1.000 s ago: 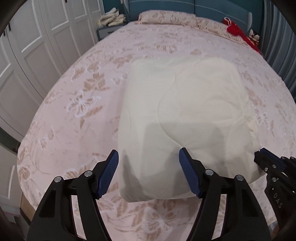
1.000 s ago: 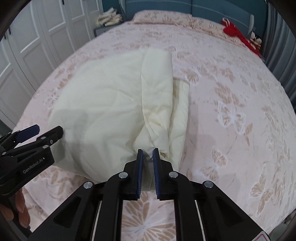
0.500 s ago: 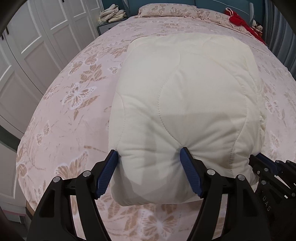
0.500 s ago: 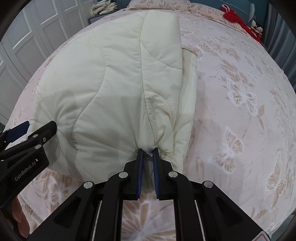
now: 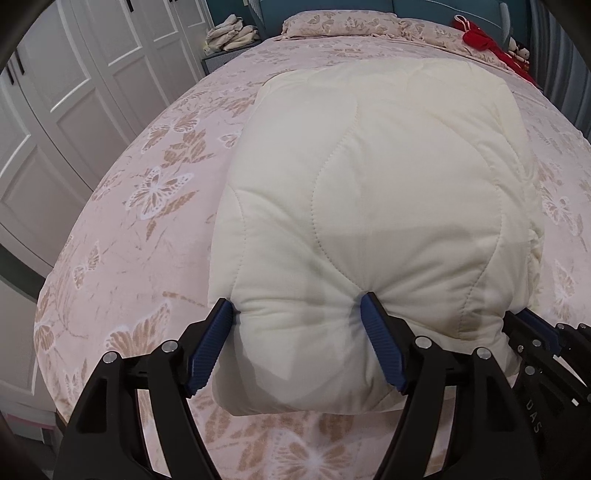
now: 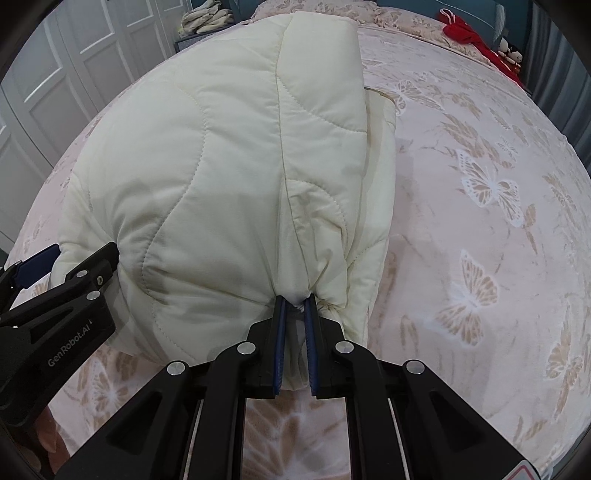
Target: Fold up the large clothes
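Note:
A cream quilted garment (image 5: 369, 184) lies folded into a thick pad on the butterfly-print bed (image 5: 140, 192). My left gripper (image 5: 295, 310) straddles its near left corner with the jaws wide. Both blue pads dent the puffy fold, and creases run out from them. My right gripper (image 6: 294, 302) is shut on a bunched bit of the garment's (image 6: 221, 166) near right edge, with white fabric squeezed between the pads. Each gripper shows at the edge of the other's view: the right gripper (image 5: 535, 332) and the left gripper (image 6: 74, 266).
White wardrobe doors (image 5: 74, 92) run along the left of the bed. A matching pillow (image 5: 343, 24) lies at the head, with a red item (image 5: 480, 38) at the back right. Folded pale cloths (image 5: 232, 35) sit on a nightstand. Grey curtain hangs on the right.
Both grippers have sunk toward the bed with the garment's near edge. The folded garment now fills more of both views. The right gripper's grip looks unchanged.

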Available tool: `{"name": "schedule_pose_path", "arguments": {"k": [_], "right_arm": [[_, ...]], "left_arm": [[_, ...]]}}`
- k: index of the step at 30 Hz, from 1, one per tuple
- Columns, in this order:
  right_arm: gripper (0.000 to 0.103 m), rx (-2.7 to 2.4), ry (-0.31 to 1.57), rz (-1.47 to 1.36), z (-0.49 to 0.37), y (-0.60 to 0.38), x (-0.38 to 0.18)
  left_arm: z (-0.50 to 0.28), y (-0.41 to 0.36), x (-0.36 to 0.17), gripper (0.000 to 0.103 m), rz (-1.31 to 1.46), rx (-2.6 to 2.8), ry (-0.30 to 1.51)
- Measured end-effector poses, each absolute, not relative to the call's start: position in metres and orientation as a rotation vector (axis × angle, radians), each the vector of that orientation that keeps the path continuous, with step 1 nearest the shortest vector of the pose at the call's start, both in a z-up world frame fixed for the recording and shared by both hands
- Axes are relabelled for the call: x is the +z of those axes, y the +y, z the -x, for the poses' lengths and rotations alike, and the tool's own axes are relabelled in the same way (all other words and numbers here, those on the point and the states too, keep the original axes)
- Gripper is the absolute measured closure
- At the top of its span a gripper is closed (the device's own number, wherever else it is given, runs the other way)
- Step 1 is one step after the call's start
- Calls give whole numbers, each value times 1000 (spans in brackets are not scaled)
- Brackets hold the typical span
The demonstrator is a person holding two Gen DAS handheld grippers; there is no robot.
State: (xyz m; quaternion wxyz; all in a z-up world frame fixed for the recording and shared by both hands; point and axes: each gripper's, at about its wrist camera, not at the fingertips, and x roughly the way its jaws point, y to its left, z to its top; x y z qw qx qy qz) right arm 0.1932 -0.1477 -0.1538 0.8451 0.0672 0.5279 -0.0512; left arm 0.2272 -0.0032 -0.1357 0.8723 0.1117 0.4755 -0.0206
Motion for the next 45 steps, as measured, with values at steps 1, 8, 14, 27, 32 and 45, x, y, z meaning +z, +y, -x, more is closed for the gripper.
{"name": "schedule_pose_path", "arguments": {"k": [1, 8, 14, 27, 32, 45], "right_arm": [[95, -107, 1113, -148, -193, -148, -154], [95, -102, 1110, -170, -193, -152, -156], [95, -103, 1112, -158, -194, -151, -156], [34, -76, 964, -281, -139, -158, -76], [17, -105, 890, -215, -107, -150, -56], [16, -139, 834, -233, -36, -146, -42]], "left_arm": [[-227, -4, -136, 34, -235, -42, 993], [-225, -7, -138, 33, -249, -31, 984], [-226, -6, -138, 33, -257, -29, 981], [-183, 28, -80, 13, -166, -52, 939], [-146, 31, -59, 9, -182, -39, 873], [-73, 42, -44, 5, -145, -33, 841]]}}
